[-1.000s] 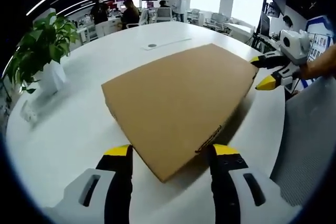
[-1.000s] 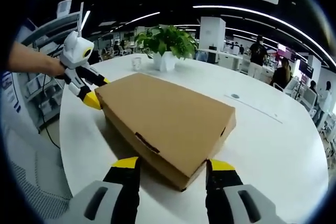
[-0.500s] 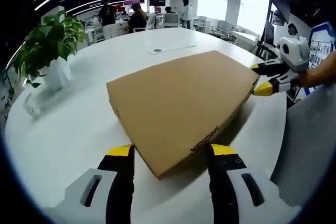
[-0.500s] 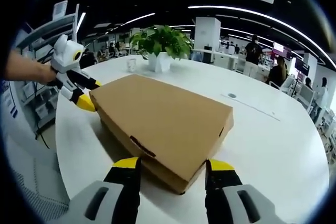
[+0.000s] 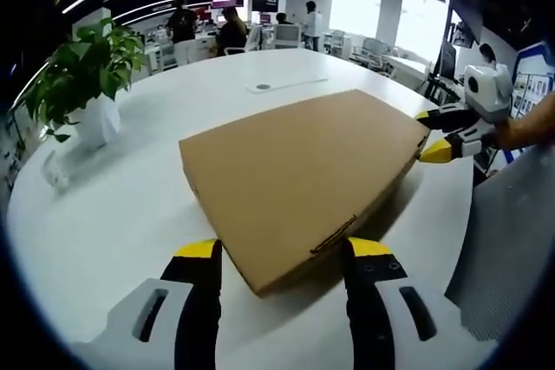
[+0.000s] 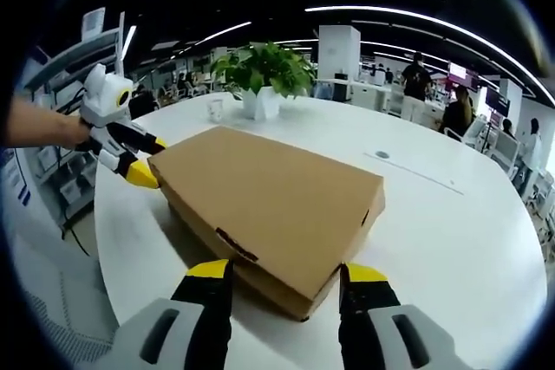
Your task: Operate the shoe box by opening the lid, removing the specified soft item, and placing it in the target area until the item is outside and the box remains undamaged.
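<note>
On the white table (image 5: 130,214), one closed shoe box (image 5: 299,175) between two parted grippers, left gripper (image 5: 282,249) and right gripper (image 6: 282,272).

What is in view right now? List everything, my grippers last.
Brown cardboard shoe box: one, lid closed, middle of the table.
Round white table: one, under the box.
Green potted plant in a white pot: one, on the table beyond the box.
Small clear cup: one, beside the plant.
People: several, at desks in the background.
Left gripper: one, yellow-tipped jaws open at a box corner.
Right gripper: one, yellow-tipped jaws open at the opposite corner.
</note>
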